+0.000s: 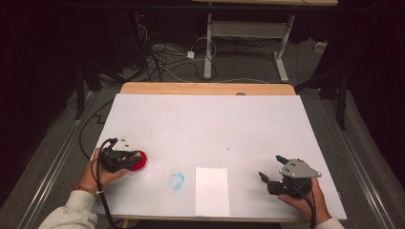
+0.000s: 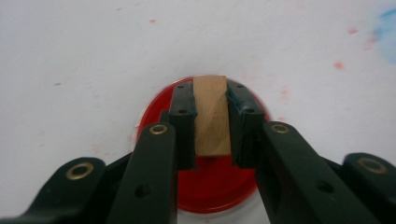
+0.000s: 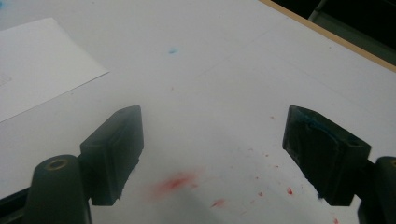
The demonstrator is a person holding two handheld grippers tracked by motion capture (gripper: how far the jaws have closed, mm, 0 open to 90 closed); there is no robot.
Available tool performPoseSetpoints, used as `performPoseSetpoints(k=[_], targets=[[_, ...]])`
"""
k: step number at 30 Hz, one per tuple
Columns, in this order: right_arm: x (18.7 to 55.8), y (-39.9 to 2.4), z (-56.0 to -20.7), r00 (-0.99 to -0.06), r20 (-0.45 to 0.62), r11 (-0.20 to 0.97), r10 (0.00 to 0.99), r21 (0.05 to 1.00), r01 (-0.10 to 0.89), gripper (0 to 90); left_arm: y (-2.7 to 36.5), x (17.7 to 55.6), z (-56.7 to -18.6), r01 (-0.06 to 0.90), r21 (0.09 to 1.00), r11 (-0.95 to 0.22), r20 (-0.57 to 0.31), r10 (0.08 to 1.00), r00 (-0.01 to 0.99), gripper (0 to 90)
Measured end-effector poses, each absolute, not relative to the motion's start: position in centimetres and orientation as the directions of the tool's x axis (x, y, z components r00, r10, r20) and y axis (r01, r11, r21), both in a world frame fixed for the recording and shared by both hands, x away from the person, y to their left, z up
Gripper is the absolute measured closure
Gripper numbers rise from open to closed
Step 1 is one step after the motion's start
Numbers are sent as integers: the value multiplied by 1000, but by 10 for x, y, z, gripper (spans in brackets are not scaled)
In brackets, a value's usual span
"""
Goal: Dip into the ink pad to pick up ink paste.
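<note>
Left tongs clamp wooden block over red dish | right tongs wide, empty

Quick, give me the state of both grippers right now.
Left gripper: shut on the wooden block, over the red dish.
Right gripper: open, holding nothing, above the white table cover.

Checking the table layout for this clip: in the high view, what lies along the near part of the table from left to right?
Left gripper shut on a wooden block over the red dish → blue smudge → white sheet of paper → right gripper, jaws open.
</note>
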State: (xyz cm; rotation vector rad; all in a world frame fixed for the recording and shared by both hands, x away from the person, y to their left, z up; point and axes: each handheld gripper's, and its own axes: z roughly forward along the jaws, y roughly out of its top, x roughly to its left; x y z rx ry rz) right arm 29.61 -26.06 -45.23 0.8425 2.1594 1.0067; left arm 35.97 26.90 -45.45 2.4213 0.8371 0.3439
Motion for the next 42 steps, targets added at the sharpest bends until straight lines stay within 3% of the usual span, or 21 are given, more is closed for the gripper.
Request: performPoseSetpoints(k=[1, 3, 6, 13, 23, 42], targets=[[296, -260, -452, -614, -253, 512, 747, 809, 290, 206, 268, 360, -455, 494, 570, -657, 68, 637, 768, 653], [296, -260, -453, -615, -251, 513, 748, 807, 294, 206, 268, 360, -456, 505, 574, -645, 64, 650, 757, 671], [296, -259, -453, -617, -251, 514, 745, 806, 293, 207, 269, 361, -455, 509, 585, -631, 61, 660, 748, 625], [295, -259, -453, -623, -250, 515, 742, 807, 290, 209, 267, 359, -454, 487, 583, -650, 78, 641, 763, 737], [295, -260, -453, -625, -245, 511, 742, 809, 290, 209, 267, 356, -451, 494, 577, -650, 93, 654, 751, 739], [296, -260, -450, -615, -251, 507, 748, 814, 285, 208, 287, 337, -419, 449, 699, -557, 144, 724, 675, 739]])
